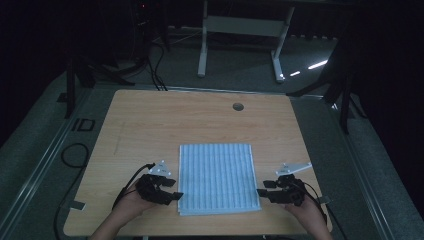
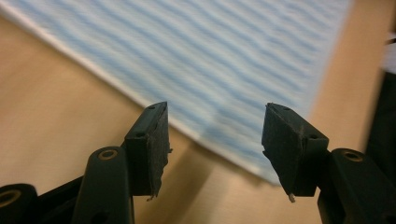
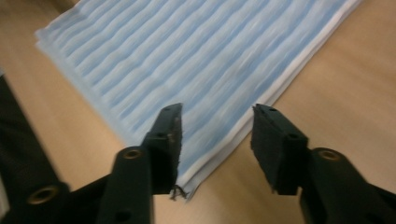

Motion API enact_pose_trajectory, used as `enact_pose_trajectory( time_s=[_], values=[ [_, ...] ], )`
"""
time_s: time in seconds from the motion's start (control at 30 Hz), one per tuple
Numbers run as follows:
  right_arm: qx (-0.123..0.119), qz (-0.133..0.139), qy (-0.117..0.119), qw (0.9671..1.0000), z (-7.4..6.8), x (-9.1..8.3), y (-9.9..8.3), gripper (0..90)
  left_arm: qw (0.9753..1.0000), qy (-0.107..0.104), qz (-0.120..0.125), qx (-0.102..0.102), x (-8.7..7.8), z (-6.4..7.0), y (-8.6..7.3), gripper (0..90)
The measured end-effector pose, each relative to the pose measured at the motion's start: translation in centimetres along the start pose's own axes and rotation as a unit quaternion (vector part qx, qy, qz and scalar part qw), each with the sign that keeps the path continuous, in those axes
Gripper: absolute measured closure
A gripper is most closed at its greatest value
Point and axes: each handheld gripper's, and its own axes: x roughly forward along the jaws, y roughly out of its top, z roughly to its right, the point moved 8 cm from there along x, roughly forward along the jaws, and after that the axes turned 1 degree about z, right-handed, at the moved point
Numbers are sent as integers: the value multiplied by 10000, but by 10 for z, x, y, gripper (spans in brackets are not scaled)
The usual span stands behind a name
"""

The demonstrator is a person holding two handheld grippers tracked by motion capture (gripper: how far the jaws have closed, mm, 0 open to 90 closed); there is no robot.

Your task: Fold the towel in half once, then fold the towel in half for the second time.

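The left claw (image 1: pixel 175 196) and the right claw (image 1: pixel 261 192) are held with jaws apart at the lower corners of the striped cloth (image 1: pixel 218 176), laid flat at lower centre, seemingly so both corners can be pinched together.

Two hand-held black grippers
Left gripper (image 1: pixel 176 196) and right gripper (image 1: pixel 261 192): black jaws with brass-ringed screw holes, frayed pads (image 2: pixel 159 149), grey three-cornered plates, trailing black cables.
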Motion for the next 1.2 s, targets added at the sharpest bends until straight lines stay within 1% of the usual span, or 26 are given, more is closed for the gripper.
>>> enact_pose_trajectory(
  time_s=[0.03, 0.1, 0.13, 0.17, 0.2, 0.23, 0.3, 0.37, 0.4, 0.47, 0.5, 0.57, 0.6, 0.63, 0.67, 0.7, 0.73, 0.77, 0.8, 0.87, 0.9, 0.93, 1.0, 1.03, 1.07, 1.2],
  values=[
    [-21, 14, -84, 10000, 3, 2, 5, 487, 10000, 11, 22, -39, 1, -4, 1, 412],
    [-70, 18, -106, 9999, 8, 5, 13, 457, 9998, 62, 139, -84, 0, -11, 5, 412],
    [-126, 46, -138, 9998, 10, 6, 17, 440, 9998, 32, 161, -141, 1, -14, 6, 412],
    [-140, 76, -150, 9998, 12, 6, 20, 428, 9997, 11, 155, -174, 1, -17, 7, 407],
    [-140, 76, -150, 9998, 12, 6, 20, 428, 9997, 11, 155, -174, 1, -17, 7, 389],
    [-123, 103, -85, 9998, 15, 8, 28, 394, 9996, 39, 129, -231, 4, -23, 8, 389],
    [-164, 141, -92, 9997, 18, 10, 33, 375, 9995, 87, 84, -287, 8, -30, 9, 388],
    [-142, 68, -57, 9999, 22, 14, 38, 328, 9993, 90, 25, -354, 11, -36, 10, 372],
    [-163, 36, -108, 9998, 25, 16, 41, 303, 9992, 122, 10, -385, 12, -40, 11, 365],
    [-113, -73, -90, 9999, 29, 20, 45, 257, 9985, 145, 56, -521, 13, -48, 16, 365],
    [-107, -73, -132, 9998, 32, 23, 48, 254, 9982, 137, 89, -576, 13, -52, 19, 365],
    [-84, -61, -115, 9999, 36, 27, 53, 239, 9978, 268, 65, -608, 13, -61, 24, 365],
    [-109, -17, -124, 9999, 38, 29, 57, 237, 9975, 298, 85, -631, 13, -65, 27, 365],
    [-109, -17, -124, 9999, 38, 29, 57, 237, 9975, 298, 85, -631, 13, -65, 27, 365],
    [-101, -51, -104, 9999, 43, 35, 62, 237, 9970, 326, 121, -689, 14, -72, 33, 365],
    [-99, -54, -111, 9999, 45, 37, 64, 236, 9970, 326, 121, -689, 14, -72, 33, 365],
    [-75, -49, -129, 9999, 48, 39, 66, 237, 9966, 334, 170, -738, 17, -79, 39, 365],
    [-31, -56, -154, 9999, 51, 42, 69, 237, 9964, 337, 177, -756, 18, -82, 42, 365],
    [-4, -54, -187, 9998, 55, 44, 72, 241, 9966, 340, 189, -729, 20, -85, 44, 365],
    [4, -66, -216, 9997, 61, 47, 77, 245, 9965, 342, 152, -749, 25, -91, 47, 365],
    [24, -60, -238, 9997, 65, 49, 80, 264, 9965, 309, 164, -762, 27, -93, 48, 365],
    [41, -59, -208, 9998, 68, 50, 82, 280, 9965, 289, 157, -775, 30, -95, 50, 365],
    [55, -47, -248, 9997, 75, 53, 87, 283, 9965, 352, 95, -759, 35, -100, 52, 365],
    [80, -55, -223, 9997, 78, 54, 89, 290, 9962, 389, 80, -776, 38, -103, 53, 365],
    [86, -47, -206, 9997, 81, 55, 91, 291, 9957, 407, 50, -831, 40, -104, 54, 365],
    [170, -41, -268, 9995, 95, 59, 97, 314, 9957, 407, -1, -828, 48, -107, 61, 365]
  ],
)
